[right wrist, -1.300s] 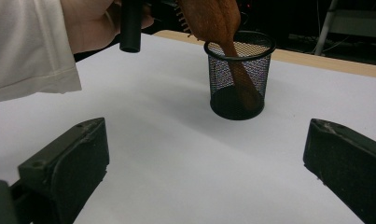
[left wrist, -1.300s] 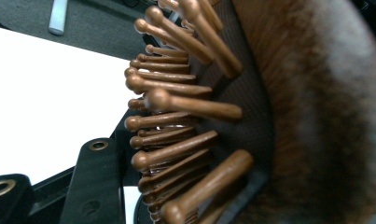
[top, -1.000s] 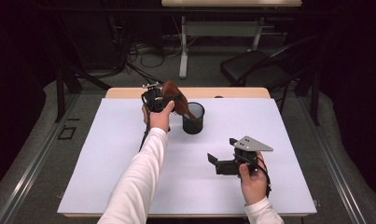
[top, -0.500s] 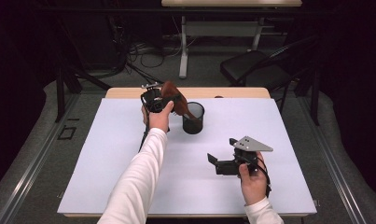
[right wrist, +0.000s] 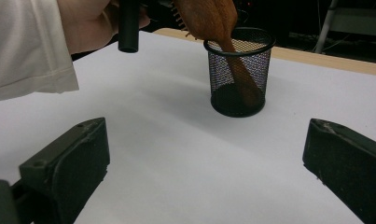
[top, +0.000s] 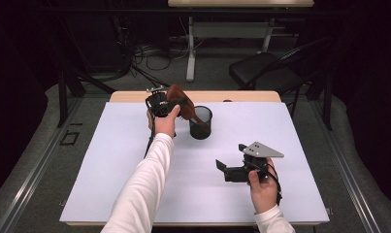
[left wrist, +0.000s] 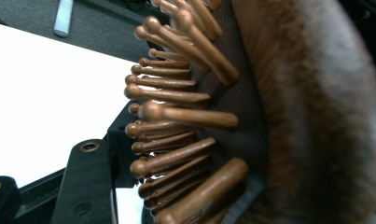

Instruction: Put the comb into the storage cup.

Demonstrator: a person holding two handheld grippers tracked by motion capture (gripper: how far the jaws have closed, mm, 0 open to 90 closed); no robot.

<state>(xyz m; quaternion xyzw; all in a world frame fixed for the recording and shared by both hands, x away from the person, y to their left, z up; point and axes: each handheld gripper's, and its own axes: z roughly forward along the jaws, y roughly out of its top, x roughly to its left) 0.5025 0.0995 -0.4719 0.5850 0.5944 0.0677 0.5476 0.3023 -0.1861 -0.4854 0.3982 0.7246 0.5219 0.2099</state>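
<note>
The wooden hairbrush (top: 179, 104) already stands with its handle down inside the black mesh pen cup (top: 201, 123), leaning toward the left gripper (top: 160, 103), whose jaws still bracket the bristled head. In the left gripper view the rounded wooden bristle pins (left wrist: 176, 116) sit right against one black jaw, and those jaws have just been opening, so the grip looks to be letting go; whether the pads still press on the head I cannot tell. The placing itself seems done. What is left, by my reading, is to finish the release and draw the left gripper clear without tipping the cup. The right gripper (top: 234, 171) rests well apart, nearer the person, jaws spread wide and empty, facing the cup across the bare white table (top: 110, 160) ahead of it.
</note>
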